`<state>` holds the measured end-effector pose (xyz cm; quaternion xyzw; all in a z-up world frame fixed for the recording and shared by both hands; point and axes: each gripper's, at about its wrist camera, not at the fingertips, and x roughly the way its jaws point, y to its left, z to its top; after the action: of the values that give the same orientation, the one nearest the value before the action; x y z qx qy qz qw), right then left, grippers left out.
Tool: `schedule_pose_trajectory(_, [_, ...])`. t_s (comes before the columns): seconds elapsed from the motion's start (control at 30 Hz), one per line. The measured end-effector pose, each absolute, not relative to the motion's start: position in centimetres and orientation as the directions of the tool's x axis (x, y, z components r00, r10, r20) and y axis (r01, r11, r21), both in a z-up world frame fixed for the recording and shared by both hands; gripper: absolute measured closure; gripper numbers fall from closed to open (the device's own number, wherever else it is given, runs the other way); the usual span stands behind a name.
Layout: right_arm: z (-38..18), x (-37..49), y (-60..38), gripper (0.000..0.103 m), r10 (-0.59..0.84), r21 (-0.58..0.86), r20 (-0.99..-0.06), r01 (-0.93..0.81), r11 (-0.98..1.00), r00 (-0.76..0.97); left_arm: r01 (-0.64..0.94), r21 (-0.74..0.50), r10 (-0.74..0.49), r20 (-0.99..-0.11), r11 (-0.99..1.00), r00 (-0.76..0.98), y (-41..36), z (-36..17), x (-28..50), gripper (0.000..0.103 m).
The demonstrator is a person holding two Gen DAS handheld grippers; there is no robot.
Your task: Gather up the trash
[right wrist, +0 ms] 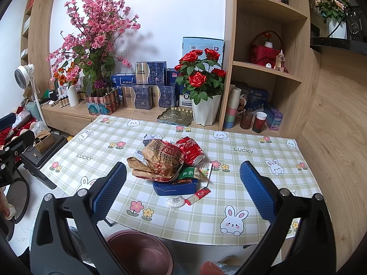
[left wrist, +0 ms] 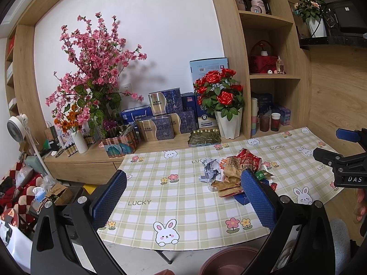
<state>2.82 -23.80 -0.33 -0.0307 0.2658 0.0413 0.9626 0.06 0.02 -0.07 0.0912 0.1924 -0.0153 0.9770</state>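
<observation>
A heap of trash lies mid-table: a crumpled brown paper bag [right wrist: 158,160], a crushed red can [right wrist: 190,150], a flat blue box [right wrist: 175,186], a green packet [right wrist: 189,173], a small red sachet [right wrist: 198,196], a white round lid [right wrist: 175,202] and crumpled white paper [left wrist: 211,169]. The same paper bag [left wrist: 231,178] shows in the left wrist view. My right gripper [right wrist: 183,192] is open, level with the heap's near edge. My left gripper [left wrist: 183,199] is open, left of the heap, holding nothing. A brown bin [right wrist: 140,252] stands on the floor below the table's front edge.
The table [right wrist: 229,224] wears a checked rabbit cloth. Behind it a wooden ledge carries a red rose pot [right wrist: 204,87], a green tray [right wrist: 174,115], blue boxes [right wrist: 146,87] and a pink blossom plant [right wrist: 96,34]. Shelves [right wrist: 263,68] rise at right. Clutter and a fan [left wrist: 17,126] fill the left floor.
</observation>
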Motion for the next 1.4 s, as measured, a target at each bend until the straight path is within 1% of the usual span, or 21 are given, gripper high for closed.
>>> schedule_pose_trajectory(0.13, [-0.4, 3.0, -24.0, 0.006, 0.059, -0.035, -0.519, -0.09, 0.995, 0.853, 0.066, 0.177, 0.005, -0.374, 0.982, 0.927, -0.6, -0.2, -0.1, 0.005])
schedule_pose_trajectory(0.27, [-0.9, 3.0, -24.1, 0.006, 0.068, -0.022, -0.521, -0.092, 0.995, 0.851, 0.08, 0.199, -0.006, -0.345, 0.977, 0.939, -1.5, -0.8, -0.1, 0.005])
schedule_pose_trajectory(0.33, [-1.7, 3.4, -24.5, 0.006, 0.082, -0.001, -0.527, -0.097, 0.995, 0.846, 0.093, 0.194, -0.021, -0.347, 0.976, 0.938, -2.7, -1.5, 0.4, 0.005])
schedule_pose_trajectory(0.47, [-2.9, 4.7, -25.0, 0.006, 0.115, 0.039, -0.555, -0.113, 0.993, 0.824, 0.097, 0.183, -0.025, -0.36, 0.978, 0.933, -2.3, -2.6, 1.6, 0.005])
schedule_pose_trajectory(0.67, [-4.4, 6.6, -26.3, 0.006, 0.129, 0.056, -0.578, -0.118, 0.991, 0.806, 0.118, 0.162, -0.053, -0.359, 0.98, 0.932, -2.8, -4.4, 4.4, 0.005])
schedule_pose_trajectory(0.9, [-5.8, 7.9, -28.4, 0.006, 0.125, 0.078, -0.555, -0.098, 0.992, 0.822, 0.129, 0.201, -0.04, -0.394, 0.971, 0.918, -4.2, -6.1, 7.3, 0.005])
schedule_pose_trajectory(1.03, [-7.2, 8.9, -29.4, 0.006, 0.134, 0.09, -0.595, -0.1, 0.991, 0.793, 0.144, 0.198, -0.046, -0.432, 0.969, 0.901, -5.0, -7.2, 8.8, 0.005])
schedule_pose_trajectory(1.17, [-8.2, 9.4, -29.9, 0.006, 0.079, 0.027, -0.606, -0.079, 0.997, 0.791, 0.151, 0.194, -0.044, -0.467, 0.969, 0.883, -5.9, -8.5, 10.3, 0.005])
schedule_pose_trajectory(1.4, [-9.6, 10.9, -31.8, 0.006, 0.066, 0.049, -0.628, -0.045, 0.998, 0.776, 0.158, 0.174, -0.055, -0.485, 0.972, 0.873, -7.0, -10.1, 12.4, 0.005])
